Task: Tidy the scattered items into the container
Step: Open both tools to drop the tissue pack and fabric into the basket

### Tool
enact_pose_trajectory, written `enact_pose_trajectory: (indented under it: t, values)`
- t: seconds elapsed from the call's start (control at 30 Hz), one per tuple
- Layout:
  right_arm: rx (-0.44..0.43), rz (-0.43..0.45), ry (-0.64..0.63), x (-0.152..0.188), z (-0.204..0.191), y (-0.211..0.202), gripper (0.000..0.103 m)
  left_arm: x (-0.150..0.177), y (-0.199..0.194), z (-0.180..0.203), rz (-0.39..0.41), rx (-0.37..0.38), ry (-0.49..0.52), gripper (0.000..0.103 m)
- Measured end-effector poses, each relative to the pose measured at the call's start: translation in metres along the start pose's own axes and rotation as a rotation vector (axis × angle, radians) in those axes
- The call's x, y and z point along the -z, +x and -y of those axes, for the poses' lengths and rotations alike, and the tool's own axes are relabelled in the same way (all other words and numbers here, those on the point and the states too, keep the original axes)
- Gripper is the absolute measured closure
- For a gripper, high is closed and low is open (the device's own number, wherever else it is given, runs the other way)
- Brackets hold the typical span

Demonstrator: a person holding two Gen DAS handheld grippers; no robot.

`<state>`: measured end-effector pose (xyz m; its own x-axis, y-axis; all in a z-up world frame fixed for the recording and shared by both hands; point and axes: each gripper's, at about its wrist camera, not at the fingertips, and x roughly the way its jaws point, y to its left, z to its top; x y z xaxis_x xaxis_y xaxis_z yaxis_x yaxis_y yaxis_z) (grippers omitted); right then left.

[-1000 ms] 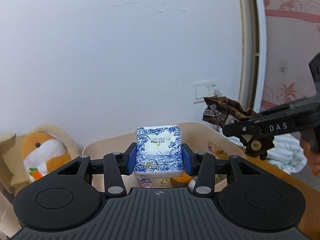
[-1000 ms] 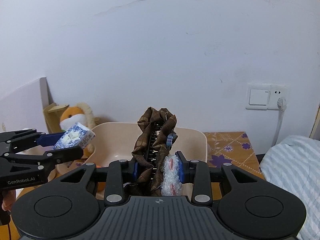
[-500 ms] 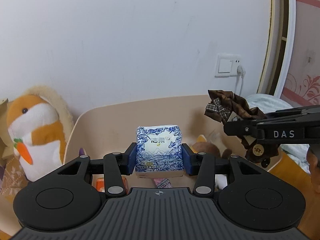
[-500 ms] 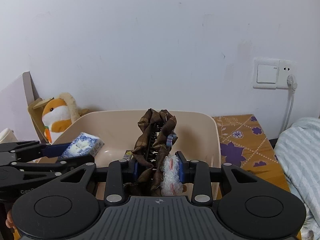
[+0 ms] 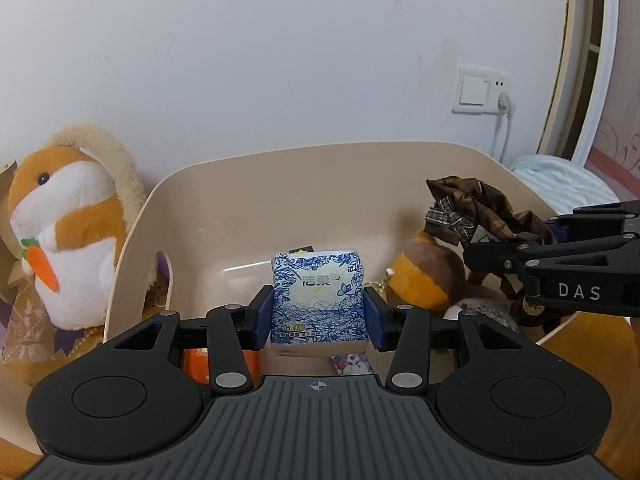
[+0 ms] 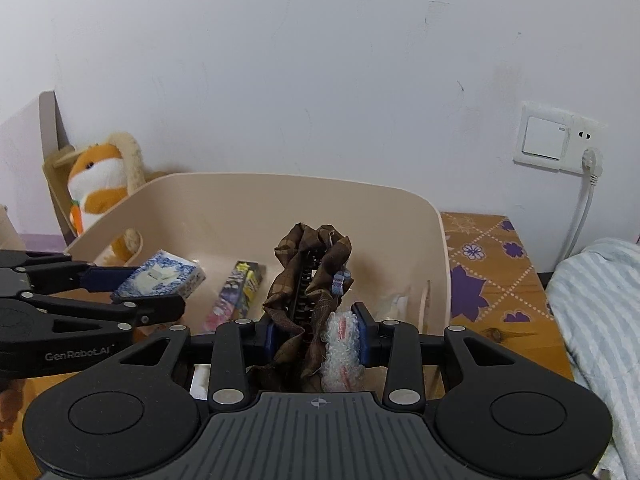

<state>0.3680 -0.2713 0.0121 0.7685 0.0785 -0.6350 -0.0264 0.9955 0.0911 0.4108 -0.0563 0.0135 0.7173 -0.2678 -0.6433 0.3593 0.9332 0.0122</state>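
My left gripper (image 5: 319, 312) is shut on a blue-and-white tissue pack (image 5: 318, 300) and holds it over the beige tub (image 5: 280, 184). My right gripper (image 6: 316, 332) is shut on a brown plaid hair clip (image 6: 310, 280) together with a small bubble-wrapped item (image 6: 342, 340), also above the tub (image 6: 360, 216). From the left wrist the plaid clip (image 5: 472, 208) hangs at the tub's right side; from the right wrist the tissue pack (image 6: 162, 276) hovers at the tub's left side. Inside the tub lie a brown-and-orange plush (image 5: 424, 280) and a colourful flat packet (image 6: 236, 292).
An orange-and-white hamster plush (image 5: 68, 232) sits outside the tub on the left, against the wall. A patterned wooden tabletop (image 6: 492, 272) extends right of the tub. A wall socket with a plugged cable (image 6: 560, 144) and striped bedding (image 6: 600, 320) are at the right.
Both grippers have dropped and tilted down toward the tub, so its inside now shows. Each still grips its item: the tissue pack on the left, the plaid clip on the right.
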Motion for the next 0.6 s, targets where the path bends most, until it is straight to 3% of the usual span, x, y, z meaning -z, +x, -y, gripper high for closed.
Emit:
enact_pose_trajectory:
  t: [0.1, 0.23, 0.37, 0.5, 0.6]
  values:
    - [0.009, -0.004, -0.017, 0.000, 0.000, 0.000, 0.068, 0.002, 0.003, 0.000, -0.014, -0.017, 0.000, 0.056]
    - [-0.005, 0.002, -0.036, 0.003, 0.000, -0.003, 0.052, 0.002, 0.004, -0.002, -0.024, -0.033, -0.012, 0.054]
    - [-0.033, 0.019, -0.038, 0.007, 0.000, -0.012, 0.041, 0.005, -0.006, -0.005, 0.037, -0.032, -0.020, 0.030]
    - [-0.045, 0.060, -0.033, 0.012, 0.000, -0.025, 0.026, 0.008, -0.020, -0.006, 0.092, -0.020, -0.017, 0.025]
    - [-0.055, 0.095, -0.021, 0.020, 0.001, -0.037, 0.022, 0.014, -0.035, -0.008, 0.131, -0.017, -0.006, 0.021]
